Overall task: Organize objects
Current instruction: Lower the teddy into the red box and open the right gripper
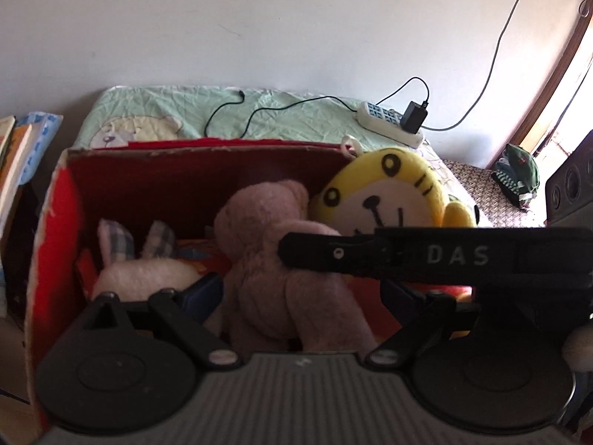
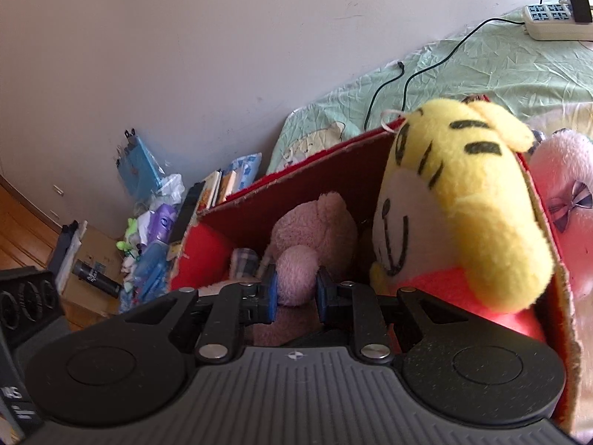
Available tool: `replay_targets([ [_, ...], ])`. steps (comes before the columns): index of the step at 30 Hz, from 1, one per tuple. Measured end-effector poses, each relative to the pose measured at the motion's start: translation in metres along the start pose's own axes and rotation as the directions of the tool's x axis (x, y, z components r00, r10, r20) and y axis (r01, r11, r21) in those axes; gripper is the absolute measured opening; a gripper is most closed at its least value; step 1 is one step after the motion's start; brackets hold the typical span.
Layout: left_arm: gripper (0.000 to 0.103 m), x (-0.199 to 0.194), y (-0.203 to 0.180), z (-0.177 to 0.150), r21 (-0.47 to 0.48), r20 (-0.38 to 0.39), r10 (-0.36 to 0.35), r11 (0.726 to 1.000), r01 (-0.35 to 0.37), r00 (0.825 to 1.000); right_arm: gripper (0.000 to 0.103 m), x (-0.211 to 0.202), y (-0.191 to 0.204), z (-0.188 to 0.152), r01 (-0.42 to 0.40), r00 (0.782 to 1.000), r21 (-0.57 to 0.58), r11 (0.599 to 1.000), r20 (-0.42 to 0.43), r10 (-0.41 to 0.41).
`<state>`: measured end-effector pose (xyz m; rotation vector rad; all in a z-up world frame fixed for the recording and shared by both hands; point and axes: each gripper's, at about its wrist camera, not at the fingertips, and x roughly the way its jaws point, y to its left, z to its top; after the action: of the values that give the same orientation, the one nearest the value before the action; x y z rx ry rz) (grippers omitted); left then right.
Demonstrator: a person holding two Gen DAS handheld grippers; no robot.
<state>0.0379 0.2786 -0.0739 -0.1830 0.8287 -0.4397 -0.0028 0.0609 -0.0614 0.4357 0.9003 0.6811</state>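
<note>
1. The red box sits on the bed and already holds three soft toys: a pink bear near the middle, a pale bunny with checked ears lying at the left end, and a yellow tiger propped against the right wall, its head above the rim
2. The right gripper is inside the box with its blue pads narrowly set on either side of the bear's rounded limb; they seem to pinch it, so I judge the bear is being placed or is about to be let go
3. The left gripper hangs over the near edge of the box with its jaws wide, the bear's body between them but not squeezed; it holds nothing
4. In the right wrist view a fourth toy, pink with a small bow, lies outside the box just beyond its right wall
5. Judgement: the sorting is well along, three toys in; what is left looks like freeing the bear, seating the tiger lower, and fetching the bow toy
6. A power strip and cable lie on the bed behind, apart from the box
</note>
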Motion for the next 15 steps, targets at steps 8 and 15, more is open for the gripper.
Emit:
replay_targets([
  [8, 0.093, 0.006, 0.0, 0.001, 0.002, -0.005, -0.007, 1.0, 0.007, 1.0, 0.019, -0.002, -0.007, 0.001, 0.04, 0.999, 0.028, 0.999, 0.007, -0.041],
  [15, 0.095, 0.012, -0.006, 0.0, 0.028, -0.028, -0.003, 1.0, 0.004, 1.0, 0.021, -0.012, -0.005, -0.004, 0.05, 0.998, 0.021, 0.999, 0.03, -0.051],
])
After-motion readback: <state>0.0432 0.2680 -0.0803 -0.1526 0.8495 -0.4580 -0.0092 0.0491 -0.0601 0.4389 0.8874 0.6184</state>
